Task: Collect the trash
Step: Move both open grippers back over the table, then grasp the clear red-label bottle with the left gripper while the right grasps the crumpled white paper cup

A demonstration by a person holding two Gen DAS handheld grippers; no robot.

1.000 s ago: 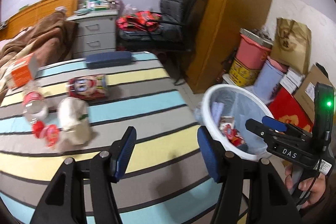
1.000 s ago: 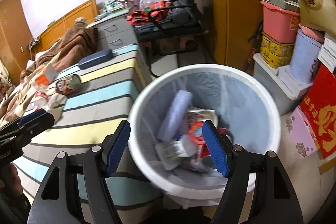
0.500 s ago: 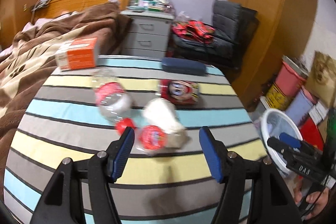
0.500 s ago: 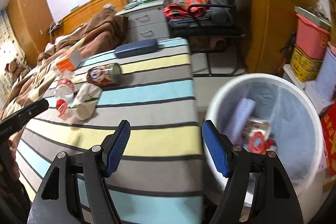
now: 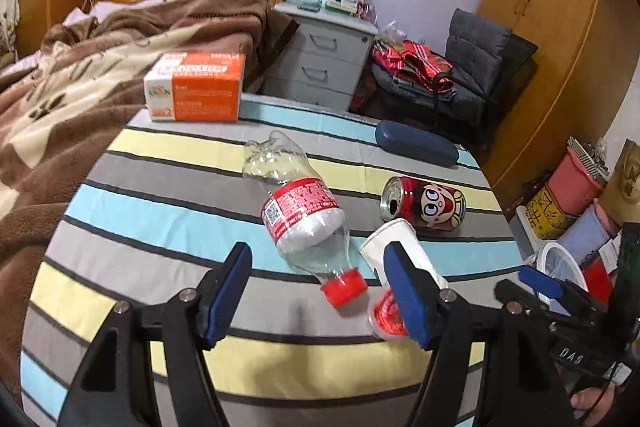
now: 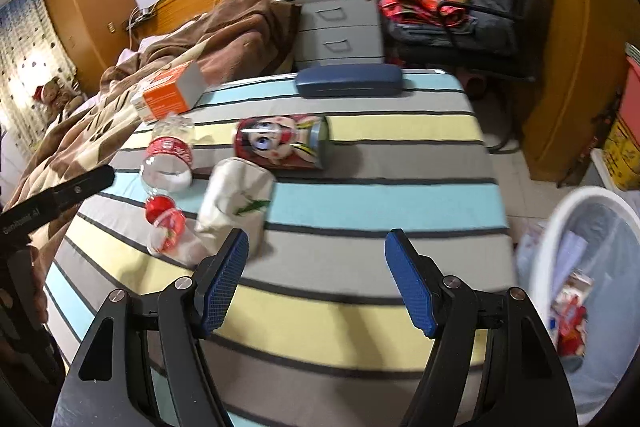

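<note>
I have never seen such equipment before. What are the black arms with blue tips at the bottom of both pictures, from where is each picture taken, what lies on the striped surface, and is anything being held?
There is no robot. A person holds one hand tool in each hand: tongs with two black arms and blue pads. A small camera on each tool looks forward along them.

One picture comes from the left tongs, whose pads have just been opening; the other from the right tongs. Both are open and hold nothing.

On the striped cloth lie a crushed plastic bottle with a red cap, a white paper cup, a red drink can, a small red-lidded cup, an orange box and a dark blue case. A white trash bin stands beside it, already holding some rubbish.
</note>
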